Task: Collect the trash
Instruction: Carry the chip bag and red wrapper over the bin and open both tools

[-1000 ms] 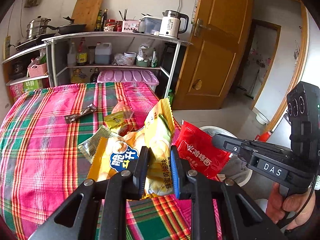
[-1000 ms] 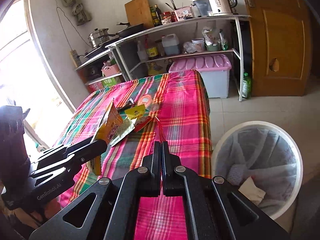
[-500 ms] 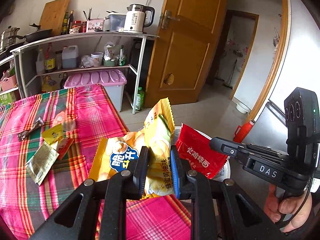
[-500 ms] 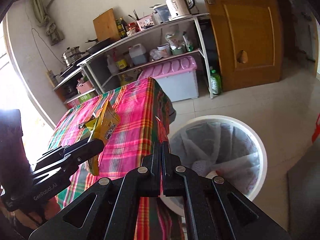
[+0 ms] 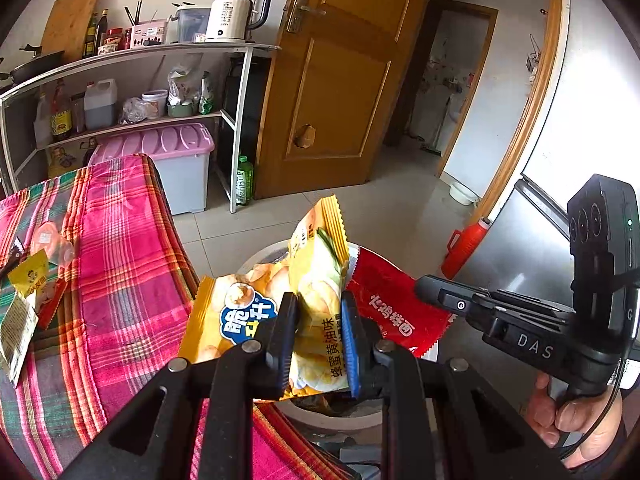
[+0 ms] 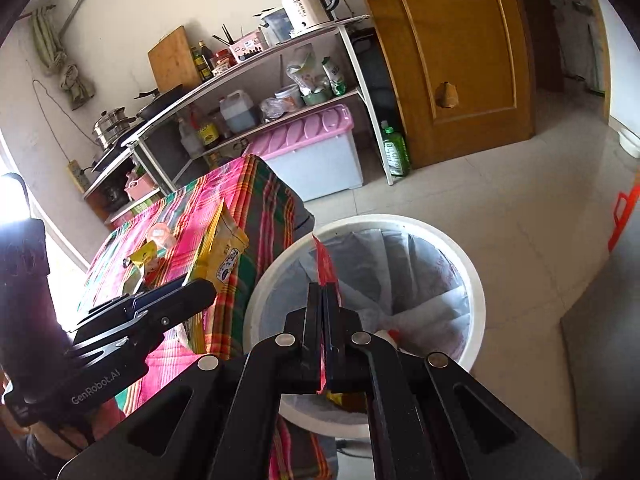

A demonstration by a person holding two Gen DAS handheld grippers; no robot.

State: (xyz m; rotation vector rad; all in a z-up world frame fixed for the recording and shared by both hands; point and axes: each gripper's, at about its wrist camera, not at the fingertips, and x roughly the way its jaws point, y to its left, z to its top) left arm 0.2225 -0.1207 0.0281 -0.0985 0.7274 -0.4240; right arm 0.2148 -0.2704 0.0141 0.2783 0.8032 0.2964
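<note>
1. The table [image 5: 120, 264] wears a pink, green and orange plaid cloth; its corner stands just beside the bin.
2. The bin [image 6: 472, 280] is white and round with a pale liner, and sits on the tiled floor below both grippers (some scraps already lie at its bottom).
3. The right gripper [image 5: 420, 290], black, reads "DAS" on its side in the left wrist view; its jaws are pressed together on the edge of the red packet. A hand [image 5: 576, 420] holds its handle at lower right.
4. The left gripper [image 5: 316, 340] shows "GenRobot.AI" on its body in the right wrist view. Its jaws, one pad blue, pinch the yellow bag near its lower middle.
5. The yellow bag [image 5: 316, 276] is a crumpled chip bag with a blue-and-white logo and a column of Chinese characters; it hangs over the gap between table corner and bin rim.
6. The red packet [image 5: 384, 304] carries white Chinese characters, seen upside down, and hangs above the bin's opening.
7. More wrappers [image 5: 28, 284] lie on the cloth at far left, one yellow, one silvery (print too small to read).
8. The kettle [image 5: 236, 12] on the shelf has a small mark I cannot make out.
</note>
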